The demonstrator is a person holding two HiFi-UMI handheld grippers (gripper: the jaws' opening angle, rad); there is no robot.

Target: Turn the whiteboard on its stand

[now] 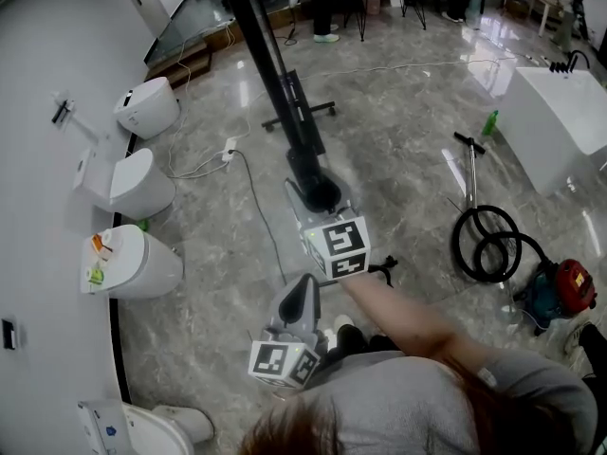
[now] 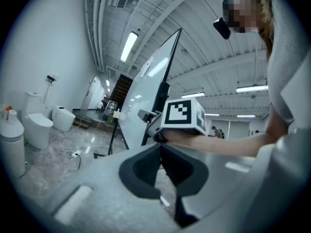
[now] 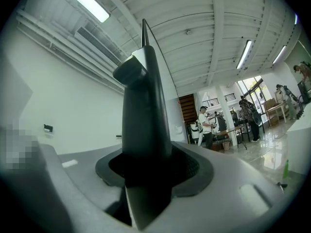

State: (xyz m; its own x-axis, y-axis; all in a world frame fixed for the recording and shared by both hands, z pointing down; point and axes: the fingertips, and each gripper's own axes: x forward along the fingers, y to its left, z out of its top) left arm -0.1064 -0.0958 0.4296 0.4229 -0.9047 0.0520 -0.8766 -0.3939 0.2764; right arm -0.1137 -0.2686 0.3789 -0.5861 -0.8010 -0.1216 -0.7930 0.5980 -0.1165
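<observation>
L gripper [image 1: 303, 287], grey plastic, jaws pressed together w/ nothing btwn. R gripper [image 1: 319, 195] just beyond, jaws clamped on whiteboard's [image 1: 261, 55] slim black frame edge (glossy white panel, seen edge-on) over polished marble floor [image 1: 408, 150].

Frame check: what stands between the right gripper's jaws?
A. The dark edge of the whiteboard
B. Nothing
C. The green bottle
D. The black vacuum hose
A: in the right gripper view, the dark edge of the whiteboard rises straight out from between the jaws of the right gripper.
</observation>
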